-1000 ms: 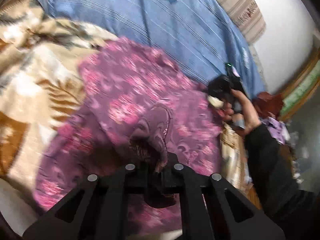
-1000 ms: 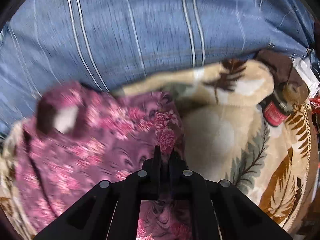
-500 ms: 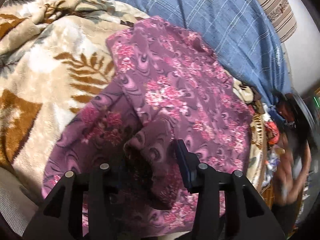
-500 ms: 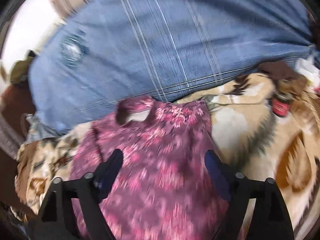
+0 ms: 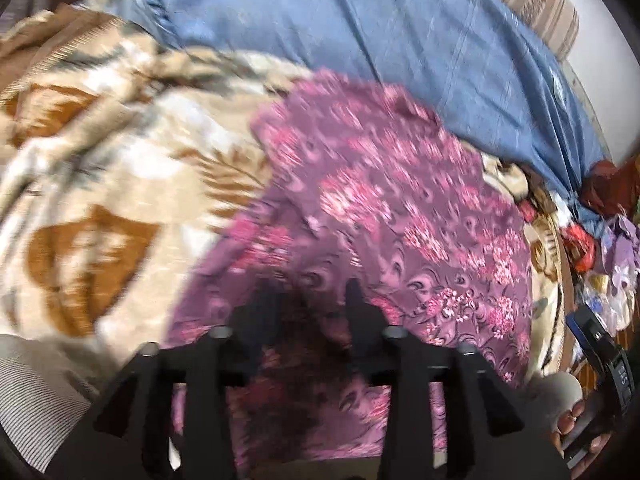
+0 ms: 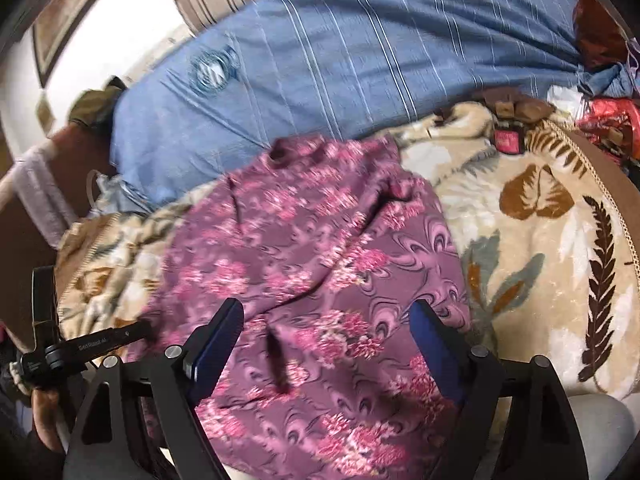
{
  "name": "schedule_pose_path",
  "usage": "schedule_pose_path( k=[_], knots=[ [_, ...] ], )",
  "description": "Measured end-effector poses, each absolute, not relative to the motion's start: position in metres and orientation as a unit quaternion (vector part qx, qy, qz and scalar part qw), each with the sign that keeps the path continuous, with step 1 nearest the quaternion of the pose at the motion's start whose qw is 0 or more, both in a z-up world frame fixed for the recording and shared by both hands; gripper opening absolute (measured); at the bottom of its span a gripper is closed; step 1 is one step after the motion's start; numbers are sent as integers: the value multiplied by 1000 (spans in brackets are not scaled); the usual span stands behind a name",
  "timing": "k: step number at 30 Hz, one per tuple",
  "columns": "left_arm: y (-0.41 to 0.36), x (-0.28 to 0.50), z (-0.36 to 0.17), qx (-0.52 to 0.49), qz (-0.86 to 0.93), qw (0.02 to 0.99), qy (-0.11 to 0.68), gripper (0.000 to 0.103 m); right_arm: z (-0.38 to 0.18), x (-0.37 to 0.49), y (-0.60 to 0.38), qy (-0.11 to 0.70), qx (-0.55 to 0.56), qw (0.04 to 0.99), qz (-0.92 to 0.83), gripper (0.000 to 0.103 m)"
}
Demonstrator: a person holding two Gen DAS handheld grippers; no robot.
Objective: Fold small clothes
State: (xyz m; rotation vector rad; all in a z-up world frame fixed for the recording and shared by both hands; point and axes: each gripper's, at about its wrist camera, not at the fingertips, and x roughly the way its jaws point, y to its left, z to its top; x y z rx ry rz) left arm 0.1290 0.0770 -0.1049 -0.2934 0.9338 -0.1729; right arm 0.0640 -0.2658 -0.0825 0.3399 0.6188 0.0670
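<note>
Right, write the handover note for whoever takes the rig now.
Left gripper: open, nothing held, over the near edge of the purple garment.
Right gripper: closing a little, wide apart, nothing pressed between the pads.
Garment: lies on the leaf-print blanket, in front of the blue cloth, one layer folded over, still rumpled.
Left to do: smooth it, finish the folds.

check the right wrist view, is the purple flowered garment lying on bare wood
No, the purple flowered garment lies on a beige leaf-print blanket.

Both wrist views close above garment
</note>
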Motion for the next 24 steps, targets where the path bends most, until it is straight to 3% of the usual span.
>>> schedule_pose_path(
  k=[5,8,10,14,24],
  knots=[
    [95,98,-89,-127,-60,897,418,45,-72,37,-266,265,192,943,55,85],
    [89,77,-89,-97,-49,904,413,55,-62,22,-259,252,184,949,50,85],
    [85,63,-96,-79,-29,903,420,57,-60,14,-253,258,180,948,41,85],
    [72,47,-114,-53,-24,893,446,57,-74,1,-250,284,215,933,47,86],
    [43,35,-110,5,-39,908,416,57,-95,3,-244,322,192,927,14,86]
  ],
)
